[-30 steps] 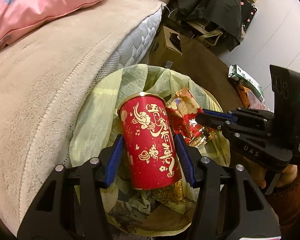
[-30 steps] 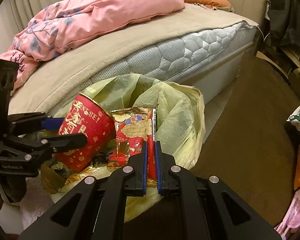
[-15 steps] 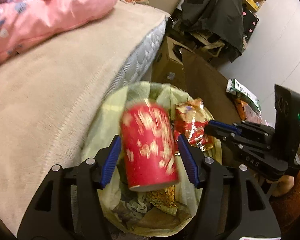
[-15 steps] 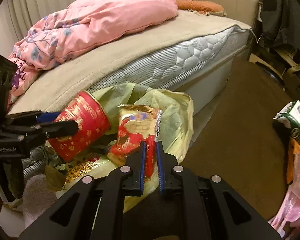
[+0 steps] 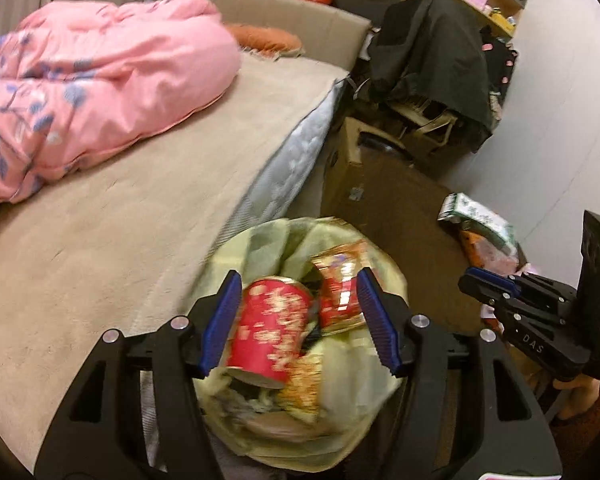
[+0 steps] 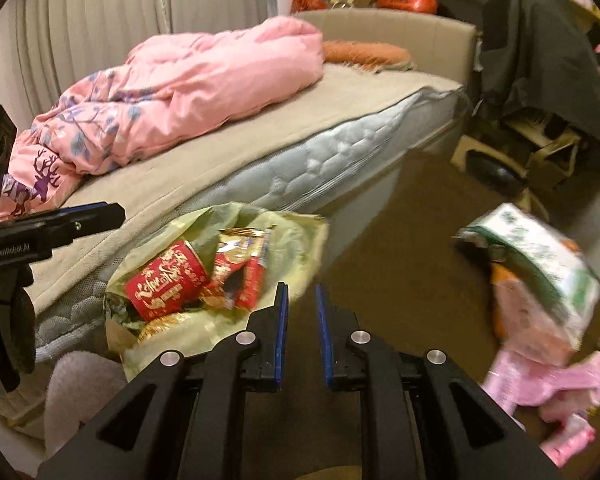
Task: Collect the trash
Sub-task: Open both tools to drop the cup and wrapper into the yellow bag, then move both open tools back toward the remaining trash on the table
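- The yellow-green plastic trash bag [image 6: 300, 236] sits on the floor against the grey quilted mattress [image 6: 340, 152].
- The red cylindrical can with gold lettering [image 5: 270, 336] lies inside that bag, just beside the red-and-gold foil snack wrapper [image 5: 340, 292].
- The left claw [image 5: 298, 324] hangs wide above the bag, gripping nothing.
- The right claw [image 6: 302, 334], narrowly parted and empty, hangs beside the bag.
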A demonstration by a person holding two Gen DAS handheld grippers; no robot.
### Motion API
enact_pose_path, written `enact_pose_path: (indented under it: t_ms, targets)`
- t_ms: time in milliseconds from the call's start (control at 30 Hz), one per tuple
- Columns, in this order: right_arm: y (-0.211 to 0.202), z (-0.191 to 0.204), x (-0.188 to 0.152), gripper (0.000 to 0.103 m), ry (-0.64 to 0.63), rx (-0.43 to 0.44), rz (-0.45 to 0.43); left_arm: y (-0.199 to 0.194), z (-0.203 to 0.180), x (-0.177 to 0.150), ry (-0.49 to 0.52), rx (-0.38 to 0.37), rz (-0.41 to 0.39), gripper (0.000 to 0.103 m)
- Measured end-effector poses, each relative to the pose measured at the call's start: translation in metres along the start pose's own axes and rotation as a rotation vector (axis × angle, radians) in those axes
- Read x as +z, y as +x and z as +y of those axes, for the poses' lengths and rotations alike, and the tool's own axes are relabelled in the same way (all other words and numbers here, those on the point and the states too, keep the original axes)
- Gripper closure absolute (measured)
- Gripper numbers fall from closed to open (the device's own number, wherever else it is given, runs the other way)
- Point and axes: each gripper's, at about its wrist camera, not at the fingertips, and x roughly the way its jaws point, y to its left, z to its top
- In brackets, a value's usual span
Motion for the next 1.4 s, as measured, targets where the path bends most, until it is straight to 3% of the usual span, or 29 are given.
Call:
enact_pose_path:
  t_ms: [200,433,633,833,1167,1400]
  targets:
    - [-0.055,-0.040,-0.029,0.088,0.016,-0.081,-0.073,0.005,-0.052,-0.007,0.041,-0.072,-0.033,0.046]
    - [-0.109,-0.116,-0.076,0.088,0.175,-0.107,-0.080,0.040,-0.133,-0.023,0.132,-0.174,0.041,0.046]
    - [-0.124,-0.175,-0.139,0.088,0.287,-0.159,0.054,0.072,-0.190,-0.040,0.194,-0.272,0.124,0.046]
    - [-0.105,-0.201,-0.194,0.088,0.357,-0.138,0.258,0.102,-0.226,-0.054,0.228,-0.290,0.192,0.046]
    - [-0.087,-0.198,-0.179,0.086,0.324,-0.098,0.241,0.127,-0.247,-0.049,0.258,-0.295,0.221,0.046]
    - [-0.083,-0.202,-0.171,0.086,0.354,-0.095,0.221,0.143,-0.253,-0.009,0.195,-0.296,0.187,0.046]
